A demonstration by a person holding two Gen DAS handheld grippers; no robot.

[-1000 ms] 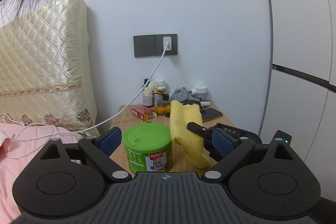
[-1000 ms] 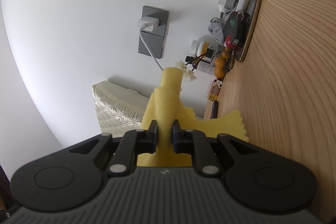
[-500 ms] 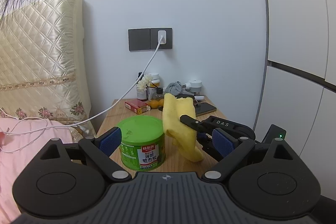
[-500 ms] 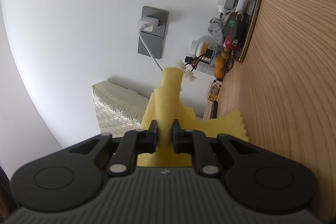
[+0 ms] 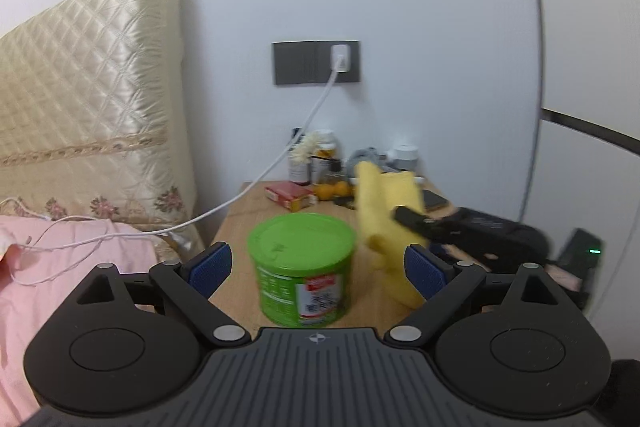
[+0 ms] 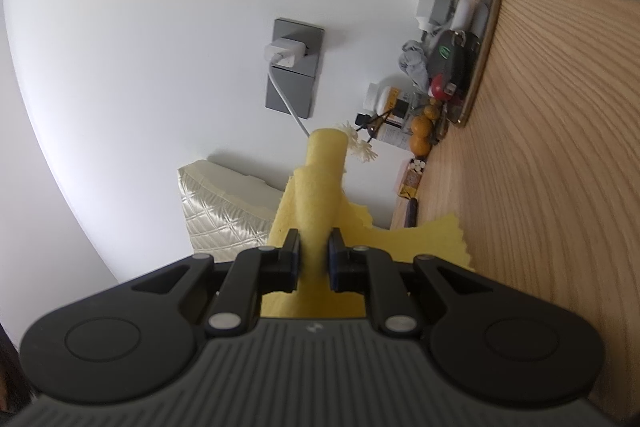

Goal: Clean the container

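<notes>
Left gripper (image 5: pixel 318 263): jaws released wide, blue pads either side of the green container (image 5: pixel 302 269) but apart from it; lid on, upright on the wooden nightstand (image 5: pixel 240 223) near its front edge. Best centred on the can, then closed squarely on the wall below the lid to steady it. Right gripper (image 6: pixel 314 259): clenched on the yellow cloth (image 6: pixel 320 187), beside the can, ready to wipe the lid first.

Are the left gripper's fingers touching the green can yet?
Apart. The left wrist view shows the left gripper open, with wood visible between each blue pad and the green can, which stands on the nightstand.
</notes>
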